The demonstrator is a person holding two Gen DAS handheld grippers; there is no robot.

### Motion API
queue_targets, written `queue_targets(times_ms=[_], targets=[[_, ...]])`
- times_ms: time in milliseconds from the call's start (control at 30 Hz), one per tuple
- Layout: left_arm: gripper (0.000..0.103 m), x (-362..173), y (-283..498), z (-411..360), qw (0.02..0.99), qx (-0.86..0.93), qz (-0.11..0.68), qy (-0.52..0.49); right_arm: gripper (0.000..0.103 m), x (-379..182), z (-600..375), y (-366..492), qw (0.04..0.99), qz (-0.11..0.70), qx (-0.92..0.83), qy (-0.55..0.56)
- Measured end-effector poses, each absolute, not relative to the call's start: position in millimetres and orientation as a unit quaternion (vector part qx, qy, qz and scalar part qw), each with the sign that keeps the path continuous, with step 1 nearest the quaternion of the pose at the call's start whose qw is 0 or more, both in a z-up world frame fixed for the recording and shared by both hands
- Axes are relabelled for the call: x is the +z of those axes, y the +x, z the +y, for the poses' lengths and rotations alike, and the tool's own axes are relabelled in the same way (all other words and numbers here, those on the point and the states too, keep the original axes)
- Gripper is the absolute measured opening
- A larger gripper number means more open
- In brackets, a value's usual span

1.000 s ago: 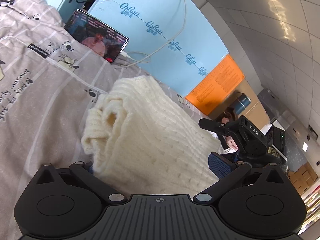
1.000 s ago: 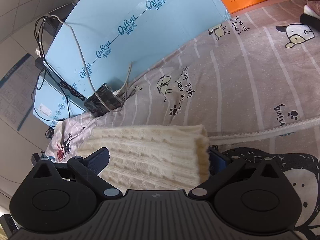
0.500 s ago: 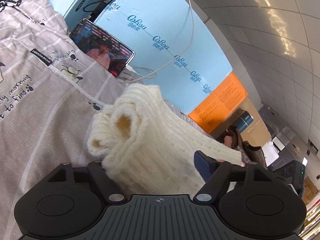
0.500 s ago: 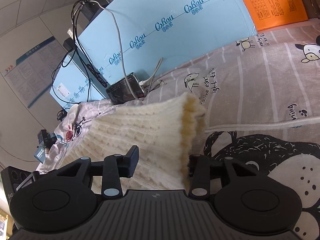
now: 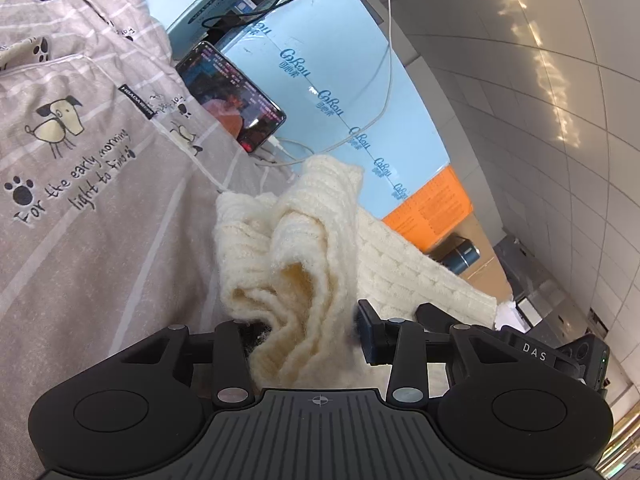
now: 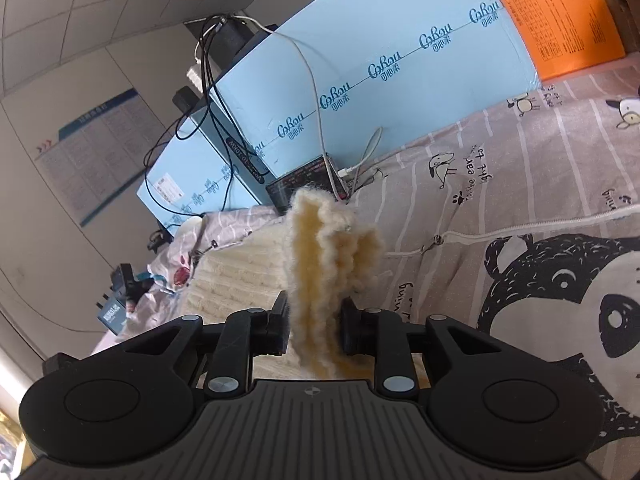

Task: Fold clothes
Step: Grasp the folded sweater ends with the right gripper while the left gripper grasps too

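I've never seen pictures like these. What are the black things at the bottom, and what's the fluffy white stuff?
The black things are two grabbing tools that a person holds, one in each hand. Each tool carries a camera looking forward along its jaws, so one picture comes from the left gripper and the other from the right gripper. The fluffy stuff is a cream knitted sweater. Both tools have their jaws closed on its bunched edges, to fold it. Under it lies a grey bedsheet with cartoon dogs and a panda. A phone leans on a blue board.

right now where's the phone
In the left wrist view, the phone sits upper left of centre, leaning against the blue board, just beyond the cream sweater.
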State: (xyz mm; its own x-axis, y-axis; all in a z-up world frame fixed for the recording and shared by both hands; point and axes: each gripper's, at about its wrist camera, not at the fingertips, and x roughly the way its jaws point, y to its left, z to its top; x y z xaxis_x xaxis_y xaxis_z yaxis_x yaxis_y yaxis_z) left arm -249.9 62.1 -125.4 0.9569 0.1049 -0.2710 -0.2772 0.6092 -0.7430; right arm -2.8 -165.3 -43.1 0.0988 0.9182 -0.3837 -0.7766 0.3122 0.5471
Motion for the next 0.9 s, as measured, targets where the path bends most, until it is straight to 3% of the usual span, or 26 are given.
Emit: queue_targets(times_ms=[33, 100, 267, 333, 533, 667, 700, 767, 833, 900], targets=[[0.038, -126.2, -250.1, 61.9, 0.891, 0.108, 0.104, -0.428, 0.045, -44.6, -164.4, -0.8, 0.743, 0.341, 0.568, 0.092], [0.038, -125.5, -248.0, 60.5, 0.893, 0.113, 0.109, -0.421, 0.061, -47.5, -162.5, 3.2, 0.760, 0.338, 0.550, 0.069], [0.038, -128.2, -250.0, 63.8, 0.891, 0.106, 0.107, -0.428, 0.071, -54.9, -157.7, 13.3, 0.799, 0.329, 0.502, 0.010], [0.038, -129.2, -251.1, 63.7, 0.891, 0.103, 0.105, -0.429, 0.082, -59.6, -156.3, 18.4, 0.809, 0.330, 0.487, -0.007], [0.038, -131.5, -250.8, 65.9, 0.890, 0.093, 0.103, -0.435, 0.086, -77.3, -146.5, 29.8, 0.743, 0.386, 0.544, 0.056], [0.039, -132.6, -250.1, 67.4, 0.888, 0.092, 0.102, -0.439, 0.082, -74.1, -136.5, 16.7, 0.717, 0.396, 0.570, 0.063], [0.039, -132.8, -250.1, 67.7, 0.888, 0.091, 0.101, -0.439, 0.077, -73.2, -134.3, 13.1, 0.711, 0.398, 0.575, 0.064], [0.039, -132.9, -250.6, 68.3, 0.888, 0.090, 0.099, -0.440, 0.063, -70.7, -138.1, 9.3, 0.715, 0.394, 0.573, 0.072], [0.038, -133.3, -251.5, 68.1, 0.888, 0.087, 0.095, -0.442, 0.031, -68.3, -147.2, 7.9, 0.714, 0.386, 0.579, 0.086], [0.038, -133.5, -253.2, 68.5, 0.885, 0.081, 0.090, -0.449, 0.024, -65.3, -155.5, 3.7, 0.708, 0.376, 0.589, 0.100]])
